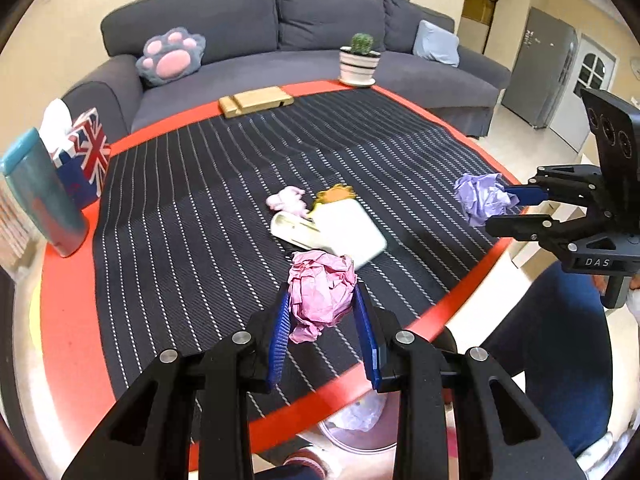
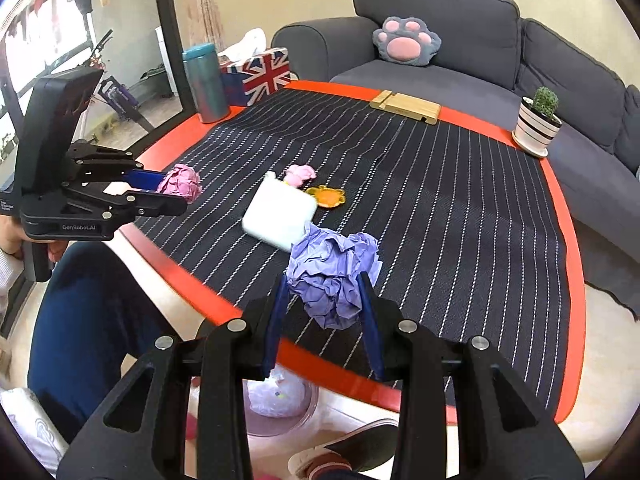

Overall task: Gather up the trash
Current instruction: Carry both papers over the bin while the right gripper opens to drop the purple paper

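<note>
My left gripper is shut on a crumpled pink paper ball, held above the near edge of the striped tablecloth; the same ball and gripper appear at the left in the right wrist view. A crumpled purple paper ball sits pinched in my right gripper, also over the near table edge; the left wrist view has that purple ball at its right. Below the table edge stands a bin with pale paper inside.
A white case, a small pink toy and an orange piece lie mid-table. A teal tumbler, a flag tissue box, a wooden stand and a potted cactus line the far edges. A person's blue-clad legs are near the bin.
</note>
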`<move>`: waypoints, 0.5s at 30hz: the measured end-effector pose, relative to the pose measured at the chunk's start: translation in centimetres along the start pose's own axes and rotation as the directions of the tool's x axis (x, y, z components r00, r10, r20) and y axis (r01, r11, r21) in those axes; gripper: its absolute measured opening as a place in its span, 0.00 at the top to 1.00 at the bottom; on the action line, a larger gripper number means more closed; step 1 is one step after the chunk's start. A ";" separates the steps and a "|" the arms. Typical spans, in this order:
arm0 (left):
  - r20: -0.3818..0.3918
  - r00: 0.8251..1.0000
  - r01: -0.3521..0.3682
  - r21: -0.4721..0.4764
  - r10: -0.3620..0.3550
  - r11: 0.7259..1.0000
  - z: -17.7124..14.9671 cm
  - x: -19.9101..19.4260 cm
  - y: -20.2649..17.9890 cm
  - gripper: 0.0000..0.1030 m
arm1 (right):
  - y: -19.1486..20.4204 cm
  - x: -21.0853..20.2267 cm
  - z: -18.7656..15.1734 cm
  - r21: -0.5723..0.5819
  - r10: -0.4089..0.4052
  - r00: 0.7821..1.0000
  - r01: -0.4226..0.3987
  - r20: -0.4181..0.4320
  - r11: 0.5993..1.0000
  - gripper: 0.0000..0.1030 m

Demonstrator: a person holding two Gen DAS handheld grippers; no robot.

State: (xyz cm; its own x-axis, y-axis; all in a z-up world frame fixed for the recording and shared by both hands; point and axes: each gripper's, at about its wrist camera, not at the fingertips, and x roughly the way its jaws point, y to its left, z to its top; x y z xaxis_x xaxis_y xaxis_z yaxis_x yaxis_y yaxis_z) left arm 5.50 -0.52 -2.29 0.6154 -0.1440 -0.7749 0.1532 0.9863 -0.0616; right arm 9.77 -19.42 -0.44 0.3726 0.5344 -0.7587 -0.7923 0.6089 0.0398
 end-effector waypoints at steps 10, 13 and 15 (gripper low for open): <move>0.026 0.999 0.029 0.031 -0.030 0.999 -2.3 -1.8 -3.1 0.70 | 3.1 -2.2 -2.4 -0.026 0.044 0.999 -0.044 0.015 0.999 0.66; 0.029 0.999 0.038 0.031 -0.039 0.999 -3.2 -2.1 -3.7 0.70 | 4.2 -2.5 -3.2 -0.039 0.060 0.998 -0.060 0.011 0.997 0.66; 0.029 0.998 0.050 0.026 -0.050 0.998 -3.9 -2.4 -4.0 0.70 | 4.8 -2.5 -3.8 -0.043 0.077 0.997 -0.076 0.007 0.996 0.66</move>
State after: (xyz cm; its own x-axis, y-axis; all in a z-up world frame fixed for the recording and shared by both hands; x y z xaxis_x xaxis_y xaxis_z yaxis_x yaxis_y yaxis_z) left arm 0.37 -3.78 -2.67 0.6290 -0.1958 -0.7524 0.2034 0.9755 -0.0837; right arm 3.16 -20.07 -0.79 0.3140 0.5833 -0.7491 -0.8383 0.5407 0.0696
